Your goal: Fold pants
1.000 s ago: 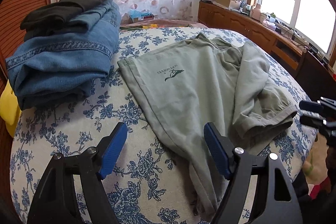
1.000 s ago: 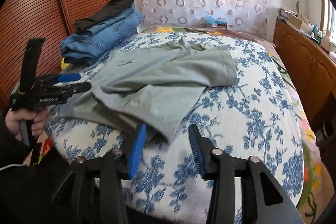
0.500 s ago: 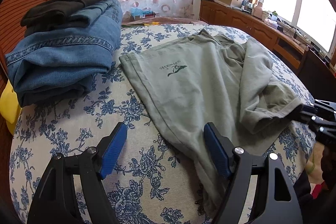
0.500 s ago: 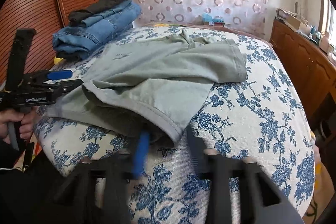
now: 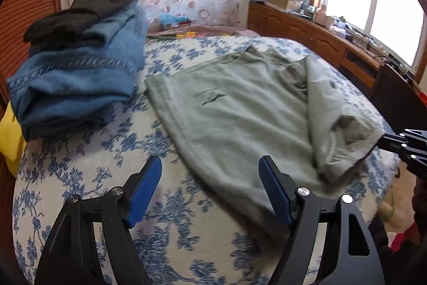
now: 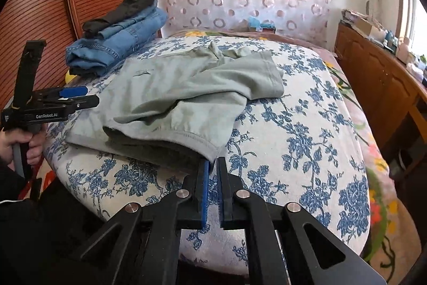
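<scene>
The right gripper's (image 6: 212,164) fingers, open a second earlier, had closed on the hem corner of the sage-green cotton pants (image 6: 186,95) at frame centre, on the floral bed (image 6: 307,151). Left gripper (image 5: 210,178) remained open, lower frame. Fold could begin.

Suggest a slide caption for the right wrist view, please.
Right tool pinches the hem of the green pants on the floral bed.

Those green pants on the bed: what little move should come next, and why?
Probably the left tool closes on the near edge of the green pants. It hangs open above that edge, while the right tool already pinches the hem, so both could then lift and fold together.
</scene>
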Motion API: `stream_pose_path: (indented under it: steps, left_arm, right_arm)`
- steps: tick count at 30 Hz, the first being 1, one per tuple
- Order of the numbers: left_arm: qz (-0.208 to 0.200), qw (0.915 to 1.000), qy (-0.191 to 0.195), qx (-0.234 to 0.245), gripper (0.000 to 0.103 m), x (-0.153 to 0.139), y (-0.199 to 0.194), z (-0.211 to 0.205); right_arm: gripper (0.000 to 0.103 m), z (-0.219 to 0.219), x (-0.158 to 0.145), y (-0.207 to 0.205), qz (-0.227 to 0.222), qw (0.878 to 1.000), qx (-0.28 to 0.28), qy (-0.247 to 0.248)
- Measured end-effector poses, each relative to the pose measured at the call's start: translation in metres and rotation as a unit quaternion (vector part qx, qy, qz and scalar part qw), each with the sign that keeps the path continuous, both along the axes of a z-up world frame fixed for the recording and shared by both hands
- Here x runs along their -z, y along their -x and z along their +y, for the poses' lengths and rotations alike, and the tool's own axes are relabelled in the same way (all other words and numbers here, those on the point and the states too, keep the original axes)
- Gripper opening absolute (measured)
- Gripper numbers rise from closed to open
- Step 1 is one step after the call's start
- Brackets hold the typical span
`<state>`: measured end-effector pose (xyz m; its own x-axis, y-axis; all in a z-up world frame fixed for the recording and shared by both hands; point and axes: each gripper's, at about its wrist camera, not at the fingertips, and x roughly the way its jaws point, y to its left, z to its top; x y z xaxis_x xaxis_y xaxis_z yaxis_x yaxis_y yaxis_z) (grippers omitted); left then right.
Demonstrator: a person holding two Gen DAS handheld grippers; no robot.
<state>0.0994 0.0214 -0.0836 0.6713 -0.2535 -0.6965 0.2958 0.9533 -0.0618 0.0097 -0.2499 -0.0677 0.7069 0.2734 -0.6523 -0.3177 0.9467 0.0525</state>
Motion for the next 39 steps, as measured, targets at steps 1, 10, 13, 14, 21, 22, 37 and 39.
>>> stream_pose_path:
  steps: [1, 10, 13, 14, 21, 22, 37, 39]
  left_arm:
    - [-0.001, 1.0000, 0.005, 0.007, 0.075, -0.003, 0.001, -0.003]
    - [0.008, 0.9971, 0.023, 0.072, 0.062, -0.011, 0.007, -0.046]
    - [0.018, 0.9955, 0.021, 0.090, 0.059, -0.008, 0.009, -0.061]
    - [0.020, 0.9951, 0.020, 0.095, 0.059, -0.007, 0.010, -0.065]
    - [0.036, 0.9918, 0.023, 0.121, 0.049, -0.002, 0.015, -0.084]
    - [0.038, 0.9915, 0.021, 0.123, 0.046, -0.001, 0.016, -0.086]
    - [0.057, 0.9885, 0.026, 0.138, 0.025, 0.009, 0.015, -0.095]
    - [0.057, 0.9887, 0.027, 0.136, 0.025, 0.010, 0.014, -0.094]
  right_arm:
    - [0.015, -0.002, -0.002, 0.001, -0.002, 1.000, 0.004, 0.000]
    - [0.042, -0.028, -0.024, 0.011, -0.041, 0.999, 0.027, -0.024]
    - [0.043, -0.031, -0.025, 0.000, -0.046, 0.998, 0.030, -0.019]
    - [0.043, -0.031, -0.024, -0.008, -0.044, 0.998, 0.031, -0.017]
    - [0.043, -0.026, -0.012, -0.048, -0.036, 0.999, 0.040, -0.002]
    - [0.043, -0.024, -0.009, -0.052, -0.033, 0.999, 0.041, 0.000]
    - [0.043, -0.028, -0.013, -0.097, -0.011, 0.999, 0.036, 0.028]
    - [0.043, -0.026, -0.011, -0.106, -0.003, 0.999, 0.027, 0.032]
